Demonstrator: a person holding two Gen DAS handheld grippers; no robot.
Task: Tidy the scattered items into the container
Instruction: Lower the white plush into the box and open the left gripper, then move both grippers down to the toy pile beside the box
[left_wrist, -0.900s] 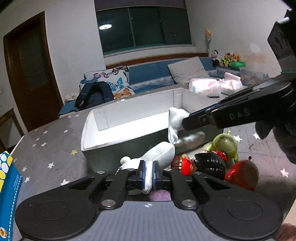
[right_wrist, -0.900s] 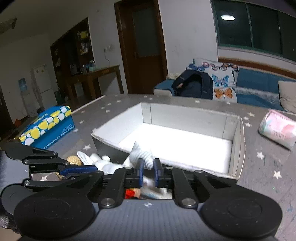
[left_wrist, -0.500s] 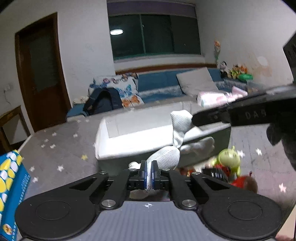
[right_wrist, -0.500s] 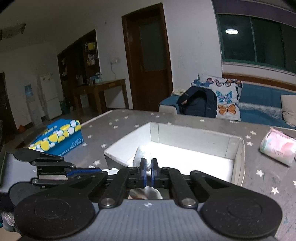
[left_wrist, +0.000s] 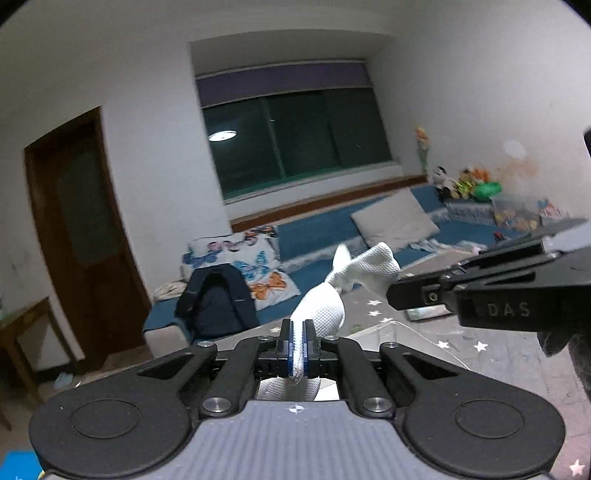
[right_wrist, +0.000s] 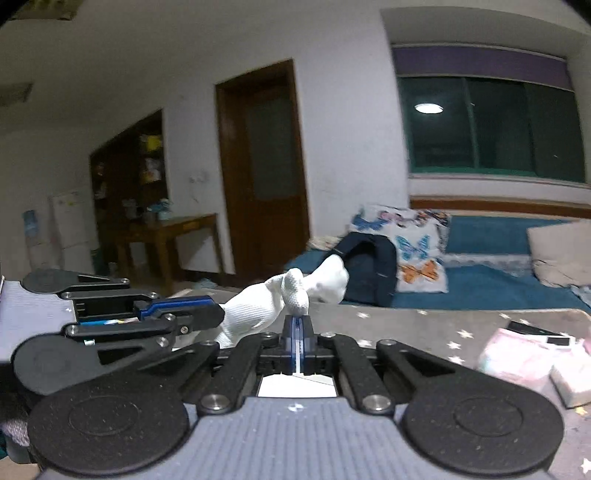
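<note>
A white sock (left_wrist: 321, 310) was held up in the air between both claws, above the star-patterned counter (right_wrist: 424, 328). The left claw (left_wrist: 297, 350) was clamped narrowly on one end of the sock, and the right claw (right_wrist: 296, 343) was pinched tight on the other end. A pink packet (right_wrist: 517, 360) was seen lying on the counter to the right

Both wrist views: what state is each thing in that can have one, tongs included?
Left tongs: shut on the white sock.
Right tongs: shut on the white sock.
White sock: lifted, hanging between the two tongs.
Wooden door: closed.
Window: dark, reflecting a lit lamp.
Backpack: upright against the butterfly pillow.
</note>
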